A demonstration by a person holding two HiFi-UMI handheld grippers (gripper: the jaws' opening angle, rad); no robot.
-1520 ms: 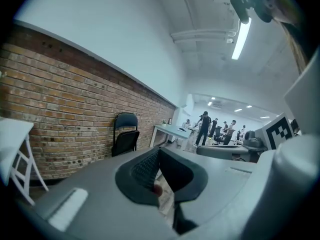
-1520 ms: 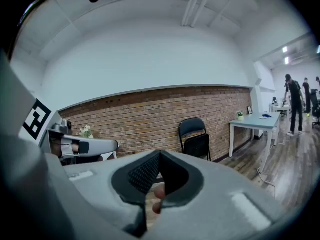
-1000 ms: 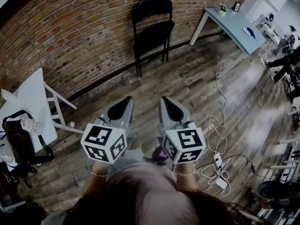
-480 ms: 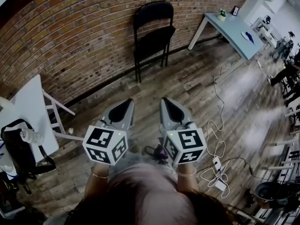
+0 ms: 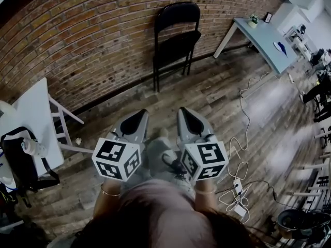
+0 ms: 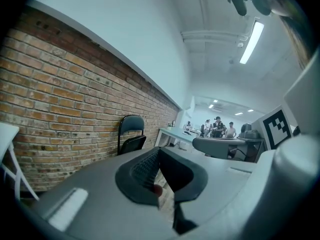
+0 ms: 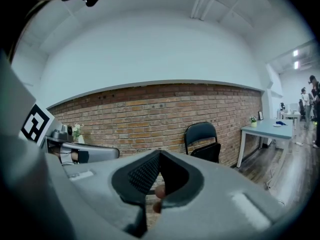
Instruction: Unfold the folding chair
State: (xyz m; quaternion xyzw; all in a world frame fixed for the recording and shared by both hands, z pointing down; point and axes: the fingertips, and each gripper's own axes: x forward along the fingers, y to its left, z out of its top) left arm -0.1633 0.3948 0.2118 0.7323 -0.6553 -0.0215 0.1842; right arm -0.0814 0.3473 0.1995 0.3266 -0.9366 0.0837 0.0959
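Note:
A black folding chair (image 5: 176, 40) stands against the brick wall, with its seat tilted steeply down toward the front. It also shows small in the left gripper view, chair (image 6: 131, 136), and in the right gripper view, chair (image 7: 202, 141). My left gripper (image 5: 136, 117) and right gripper (image 5: 185, 115) are held side by side close to my body, well short of the chair. Both point toward it, slightly downward. The left gripper (image 6: 159, 156) and the right gripper (image 7: 160, 161) each have their jaws together with nothing between them.
A white table (image 5: 32, 110) with a black bag (image 5: 20, 156) stands at the left by the wall. A light blue table (image 5: 261, 32) stands at the upper right. White cables and a power strip (image 5: 240, 182) lie on the wood floor to the right. People stand far off at the right.
Both grippers have moved together across the floor, still shut and side by side. The chair now sits slightly further right in the head view.

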